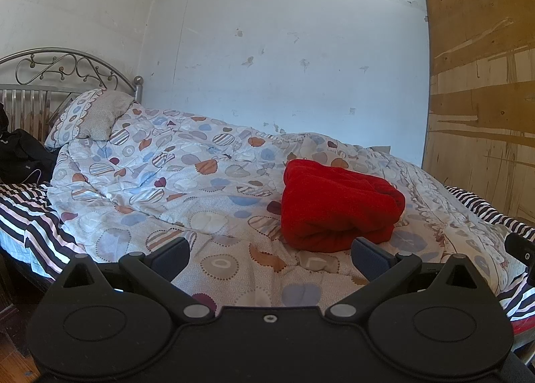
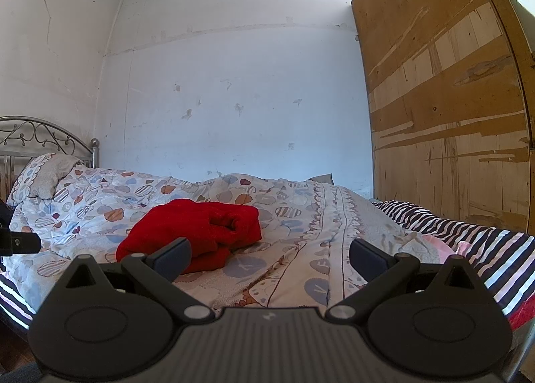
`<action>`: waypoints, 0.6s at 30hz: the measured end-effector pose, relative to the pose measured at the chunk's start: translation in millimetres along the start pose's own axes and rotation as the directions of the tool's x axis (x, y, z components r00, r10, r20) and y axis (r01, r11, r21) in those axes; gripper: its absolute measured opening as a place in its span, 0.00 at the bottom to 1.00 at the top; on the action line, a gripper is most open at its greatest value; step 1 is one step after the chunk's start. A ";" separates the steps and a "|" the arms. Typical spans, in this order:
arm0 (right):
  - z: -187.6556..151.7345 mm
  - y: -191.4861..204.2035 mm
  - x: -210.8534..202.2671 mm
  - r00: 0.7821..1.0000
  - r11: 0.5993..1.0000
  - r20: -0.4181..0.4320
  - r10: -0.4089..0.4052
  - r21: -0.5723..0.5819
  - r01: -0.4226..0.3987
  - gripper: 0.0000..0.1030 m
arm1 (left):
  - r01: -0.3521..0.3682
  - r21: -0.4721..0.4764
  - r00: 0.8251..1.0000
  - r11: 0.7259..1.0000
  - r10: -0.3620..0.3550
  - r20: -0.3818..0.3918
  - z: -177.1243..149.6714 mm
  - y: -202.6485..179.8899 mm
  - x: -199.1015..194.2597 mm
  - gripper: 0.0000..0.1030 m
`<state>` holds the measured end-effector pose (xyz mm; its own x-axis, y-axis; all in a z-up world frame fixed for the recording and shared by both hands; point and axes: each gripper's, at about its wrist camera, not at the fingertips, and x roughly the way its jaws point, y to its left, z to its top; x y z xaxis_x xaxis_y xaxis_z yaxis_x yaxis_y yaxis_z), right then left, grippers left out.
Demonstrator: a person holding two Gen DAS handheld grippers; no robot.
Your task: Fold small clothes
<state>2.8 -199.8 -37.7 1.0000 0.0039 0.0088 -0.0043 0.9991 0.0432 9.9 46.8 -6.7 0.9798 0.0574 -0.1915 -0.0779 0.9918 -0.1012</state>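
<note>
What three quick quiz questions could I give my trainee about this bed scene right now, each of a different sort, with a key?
1. True or false: the red garment lies spread out flat on the quilt.
2. Multiple choice: the left gripper is (A) shut on the red garment, (B) open and holding nothing, (C) shut on the pillow.
3. Short answer: in the right wrist view, on which side of the right gripper does the red garment lie?

Key:
1. False; it sits bundled in a folded heap.
2. B.
3. To the left; its near edge is partly hidden behind the gripper's left finger.
</note>
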 end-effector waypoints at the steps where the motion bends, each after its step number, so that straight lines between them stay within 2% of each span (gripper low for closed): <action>1: 0.0 0.0 0.0 1.000 1.000 0.000 0.000 0.000 0.000 1.00 | 0.000 0.000 1.000 1.000 0.000 0.000 -0.2 0.2 0.0 0.99; 18: 0.6 -0.1 0.0 1.000 1.000 -0.001 0.000 0.001 0.000 1.00 | 0.014 0.006 1.000 1.000 -0.014 -0.008 0.1 1.0 0.0 0.99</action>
<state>2.8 -199.9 -37.2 1.0000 0.0040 0.0078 -0.0043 0.9990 0.0441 9.8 47.8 -6.7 0.9794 0.0425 -0.1975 -0.0630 0.9931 -0.0985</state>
